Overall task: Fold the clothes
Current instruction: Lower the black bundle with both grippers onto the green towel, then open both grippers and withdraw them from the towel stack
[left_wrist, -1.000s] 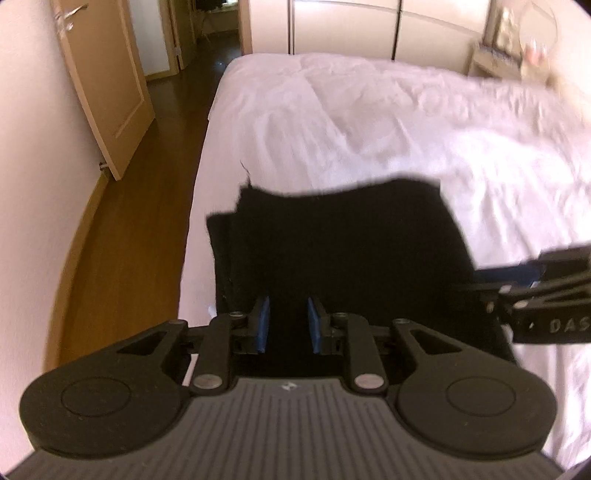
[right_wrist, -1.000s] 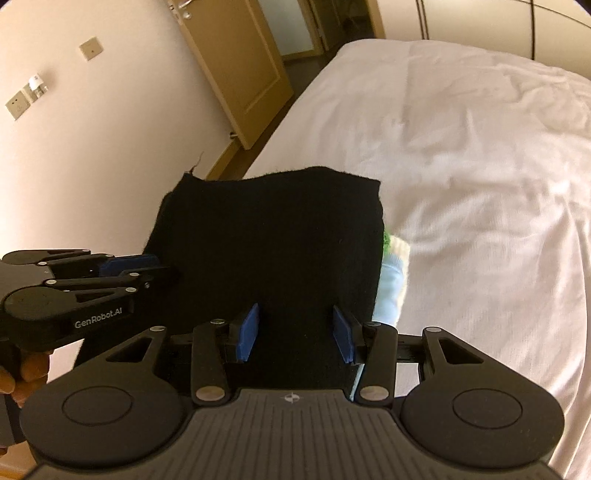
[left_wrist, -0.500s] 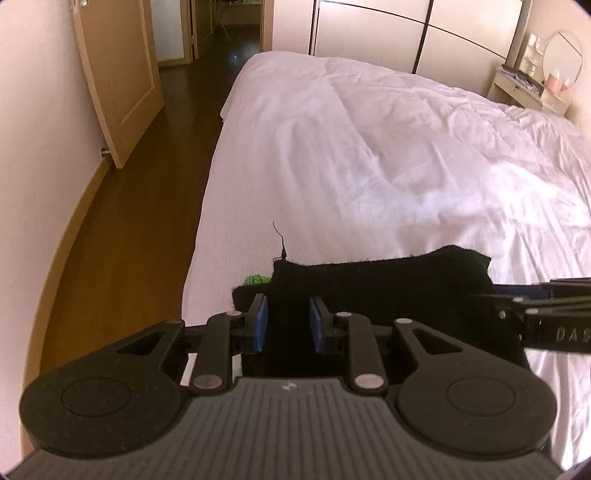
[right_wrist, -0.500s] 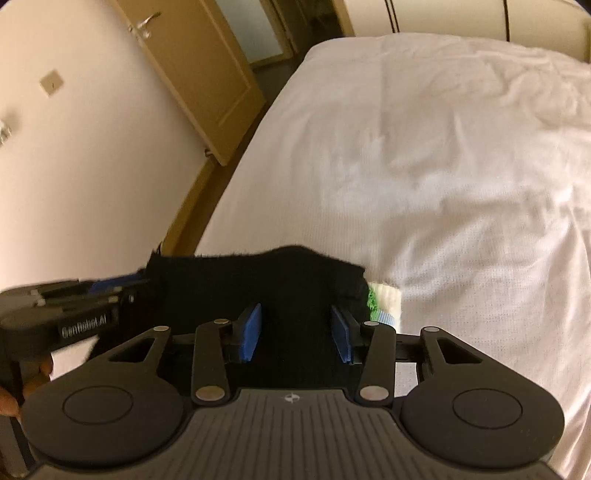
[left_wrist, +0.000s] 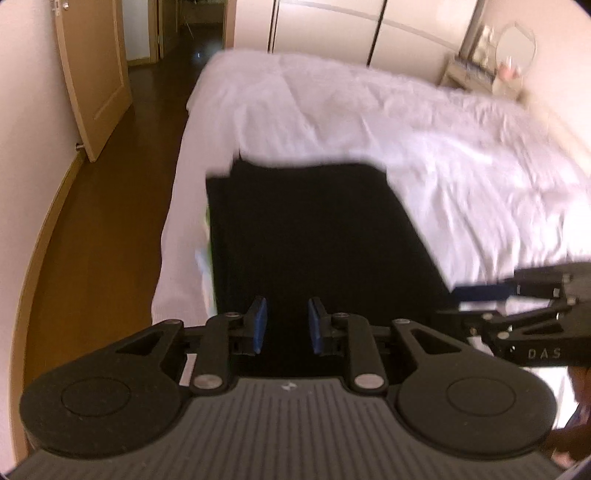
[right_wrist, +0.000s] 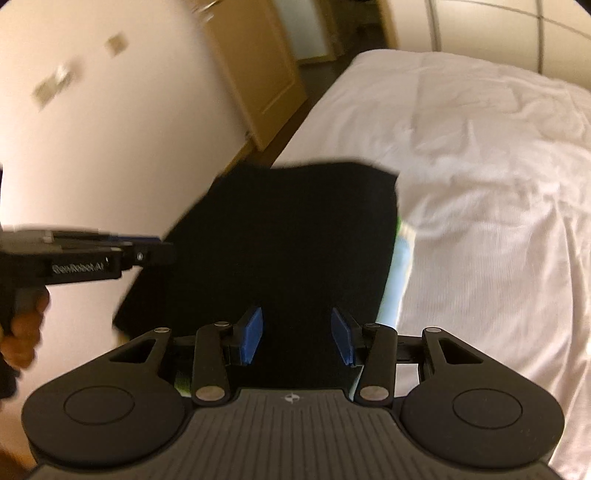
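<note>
A black garment [left_wrist: 314, 236] is held up over the near edge of the white bed [left_wrist: 424, 122]; it also fills the middle of the right wrist view [right_wrist: 295, 240]. My left gripper [left_wrist: 284, 325] has its blue pads apart with black cloth between them; from the side [right_wrist: 147, 243] it looks closed on the garment's left edge. My right gripper [right_wrist: 295, 336] has pads wide apart with cloth between them; from the side [left_wrist: 480, 295] it pinches the right edge. A pale blue and green cloth [right_wrist: 400, 258] shows behind the garment.
The bed's left edge drops to a brown wooden floor [left_wrist: 103, 221]. A wooden door [left_wrist: 92, 74] stands open at the left wall. Wardrobe doors [left_wrist: 332, 29] stand behind the bed and a nightstand with a mirror [left_wrist: 491, 62] is at the back right.
The black garment has been raised again after dropping low half a second ago; it now covers more of both views. Both frames are motion-blurred.
</note>
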